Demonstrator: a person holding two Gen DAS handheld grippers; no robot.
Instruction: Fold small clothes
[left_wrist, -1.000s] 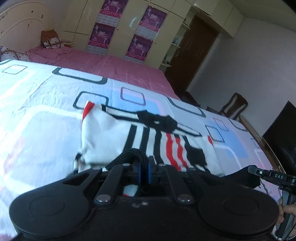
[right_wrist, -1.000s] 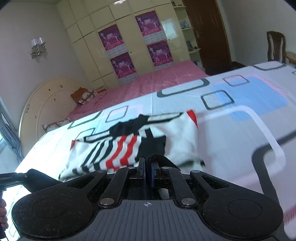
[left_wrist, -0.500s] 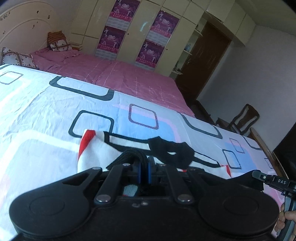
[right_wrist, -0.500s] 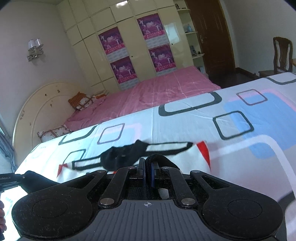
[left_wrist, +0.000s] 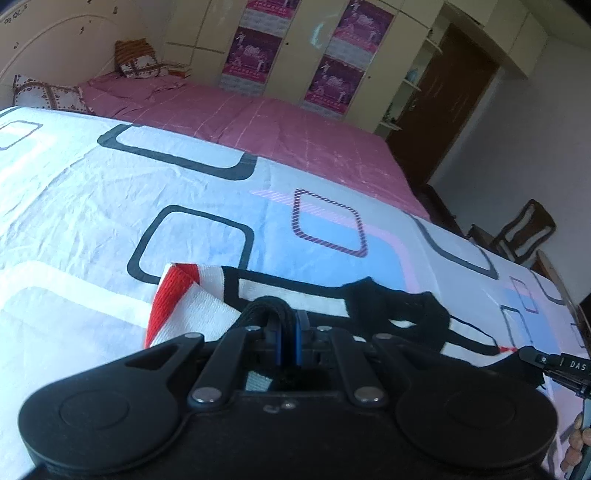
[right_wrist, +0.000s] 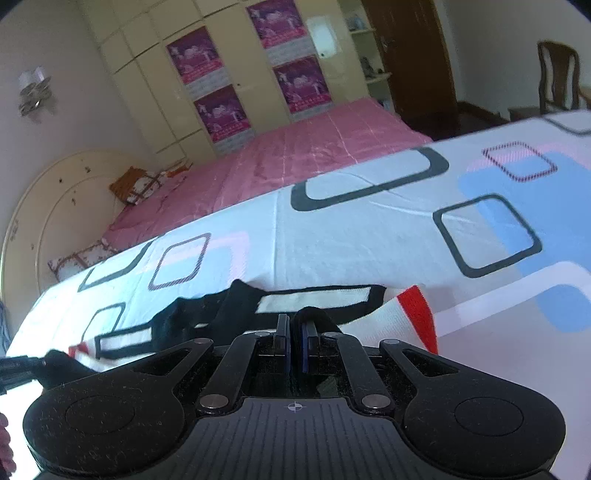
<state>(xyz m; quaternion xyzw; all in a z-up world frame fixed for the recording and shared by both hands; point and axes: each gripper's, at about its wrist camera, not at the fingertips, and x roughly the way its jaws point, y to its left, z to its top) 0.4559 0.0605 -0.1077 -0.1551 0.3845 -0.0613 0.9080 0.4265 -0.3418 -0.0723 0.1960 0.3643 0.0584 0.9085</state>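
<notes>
There is one garment (left_wrist: 207, 306), white with black bands and a red cuff, lying on the near part of the sheet (left_wrist: 74, 206). Two grippers hold it. The left gripper (left_wrist: 287, 325) is clenched on a black strap at the garment's near left edge. The right gripper (right_wrist: 293, 326) is clenched on a black strap near the right red cuff. From the left wrist view, the other tool shows at the far right edge, with fingers (left_wrist: 574, 443) around its handle. Beyond the sheet lies one pink cover (left_wrist: 258, 122), with two pillows (left_wrist: 138, 62) at the far left by the headboard (right_wrist: 55, 206). Four purple posters (right_wrist: 218, 110) hang on the wardrobe (right_wrist: 147, 85). One brown door (left_wrist: 439, 107) and one chair (left_wrist: 524, 232) stand at the right.
</notes>
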